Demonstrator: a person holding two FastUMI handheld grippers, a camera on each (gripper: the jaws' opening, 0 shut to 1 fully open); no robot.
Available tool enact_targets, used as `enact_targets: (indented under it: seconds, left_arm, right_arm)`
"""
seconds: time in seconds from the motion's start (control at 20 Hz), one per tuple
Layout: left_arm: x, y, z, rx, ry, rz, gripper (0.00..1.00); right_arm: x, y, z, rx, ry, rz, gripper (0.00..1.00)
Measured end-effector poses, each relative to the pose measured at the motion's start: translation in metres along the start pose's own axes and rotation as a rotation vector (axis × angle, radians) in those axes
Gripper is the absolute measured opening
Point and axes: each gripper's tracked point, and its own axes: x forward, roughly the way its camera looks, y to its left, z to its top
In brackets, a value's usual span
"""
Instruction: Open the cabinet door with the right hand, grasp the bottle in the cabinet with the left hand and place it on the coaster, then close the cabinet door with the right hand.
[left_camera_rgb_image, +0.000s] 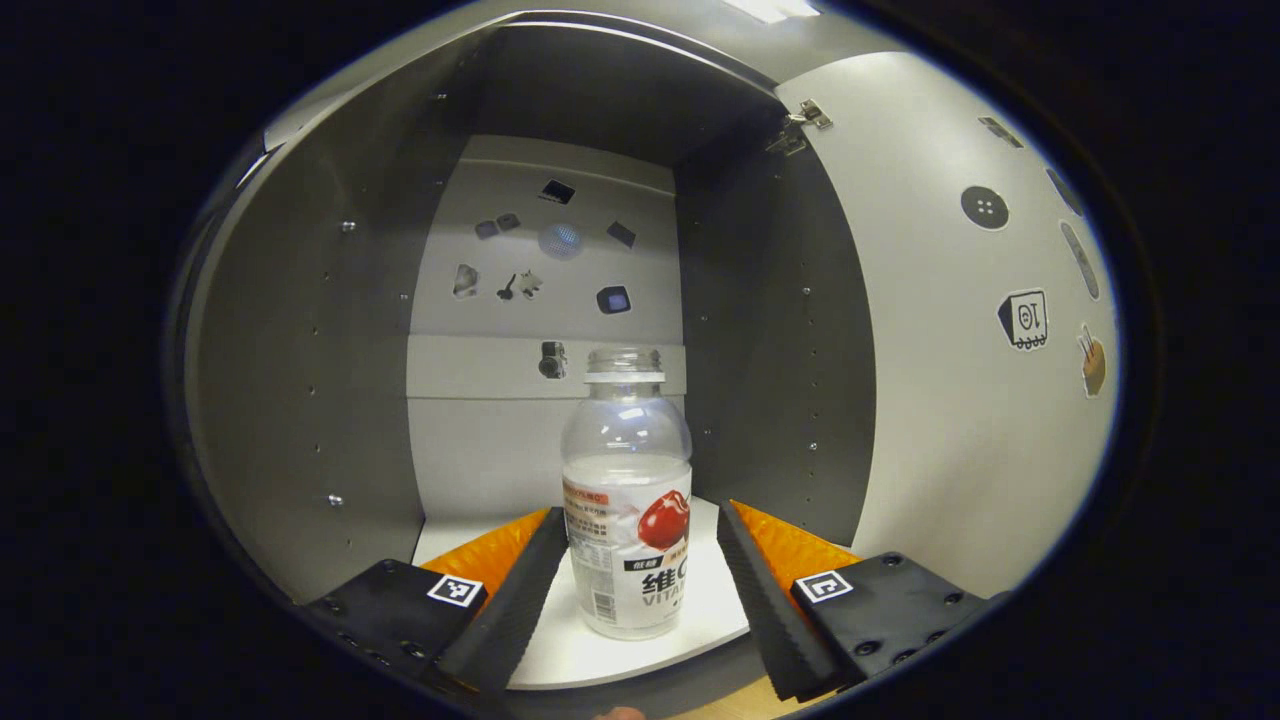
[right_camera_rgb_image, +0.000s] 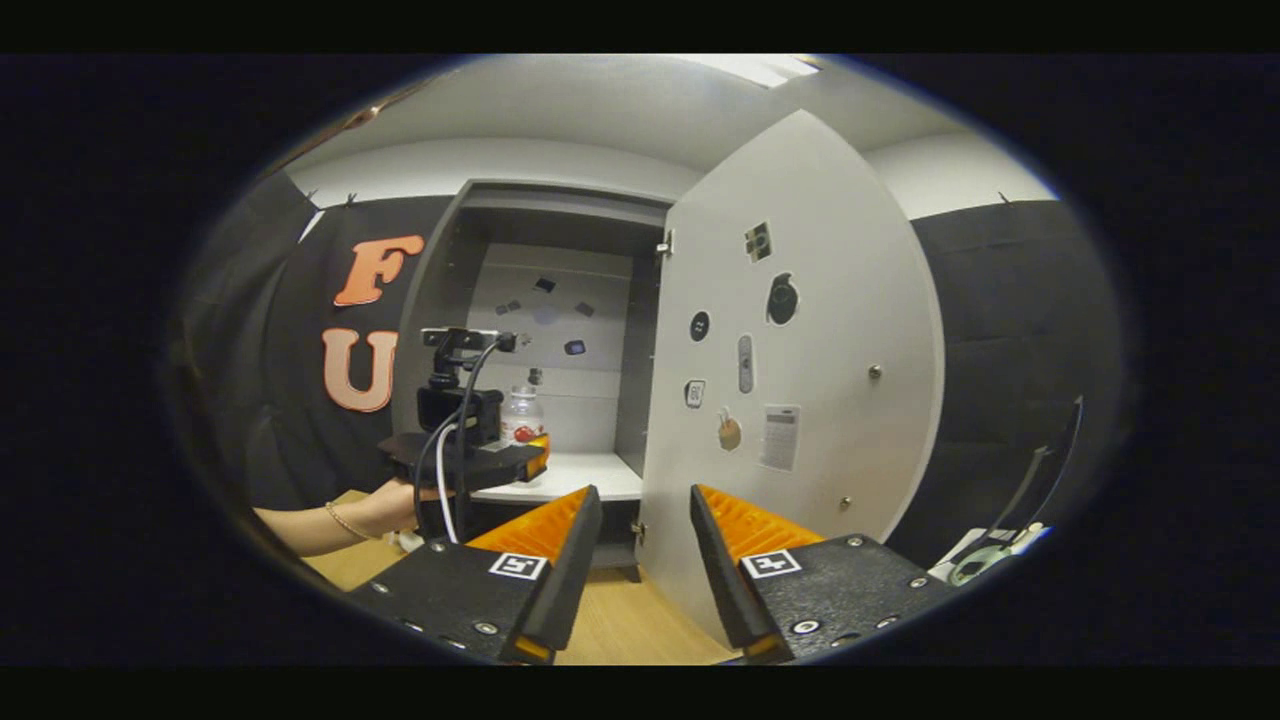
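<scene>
Reaching into the open cabinet (left_camera_rgb_image: 330, 330), the left gripper (left_camera_rgb_image: 633, 560) has its jaws spread to either side of the bottle (left_camera_rgb_image: 628, 500), which stands upright on the pale shelf (left_camera_rgb_image: 560, 650) between them. Small gaps show on both sides, so neither jaw appears to press on the bottle yet. Step in hand, as judged: the door is already swung out, and the grasp of the bottle is being set up. The next move would call for pressing the jaws together on the bottle's labelled body, then lifting slightly and drawing it straight back over the shelf's front edge toward the table (right_camera_rgb_image: 620, 620).

Room for moving: the cabinet's side walls stand well outside both jaws, and the space above the cap is free up to the roof. The cabinet door (right_camera_rgb_image: 800, 370), seen from the right gripper view, hangs open just beyond the right gripper (right_camera_rgb_image: 645, 560), whose jaws are spread and hold nothing. The door's free edge lies ahead of those jaws, near the right-hand one. The left gripper (right_camera_rgb_image: 470, 455) and the hand (right_camera_rgb_image: 385, 505) holding it occupy the cabinet mouth, so the door cannot be shut until they withdraw.
</scene>
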Motion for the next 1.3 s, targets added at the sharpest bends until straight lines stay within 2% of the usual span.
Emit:
enact_targets:
  seconds: [0.2, 0.3, 0.6, 0.7, 0.75, 0.85, 0.9, 1.2, 1.3]
  left_arm:
    - [0.008, 0.001, -0.002, 0.005, 0.002, 0.004, 0.96]
    - [0.014, 0.001, -0.005, 0.004, 0.009, 0.006, 0.97]
    - [0.022, 0.001, -0.010, -0.004, 0.011, 0.011, 0.98]
    - [0.022, 0.005, -0.009, -0.005, 0.005, 0.023, 0.94]
    - [0.022, 0.006, -0.010, -0.004, 0.006, 0.025, 0.89]
    - [0.022, 0.006, -0.011, 0.005, 0.011, 0.028, 0.86]
    - [0.022, 0.004, -0.011, 0.007, 0.012, 0.025, 0.87]
    - [0.016, 0.001, -0.007, 0.034, -0.041, 0.020, 0.80]
    - [0.001, -0.001, -0.005, 0.031, -0.053, 0.017, 0.82]
  right_arm:
    - [0.004, -0.001, -0.002, -0.058, 0.021, 0.005, 0.67]
    - [0.007, -0.003, -0.001, -0.071, 0.012, 0.002, 0.67]
    - [0.005, 0.000, -0.003, -0.048, 0.023, 0.005, 0.79]
    - [0.005, 0.001, -0.003, -0.020, 0.018, 0.004, 0.82]
    - [0.005, 0.000, -0.003, -0.012, 0.018, 0.000, 0.83]
    - [0.003, -0.004, -0.004, -0.004, 0.023, -0.016, 0.84]
    - [0.002, -0.004, -0.007, 0.002, 0.033, -0.018, 0.84]
    - [-0.007, -0.004, -0.010, 0.048, 0.047, -0.011, 0.84]
    - [-0.010, -0.002, -0.011, 0.069, 0.045, 0.005, 0.84]
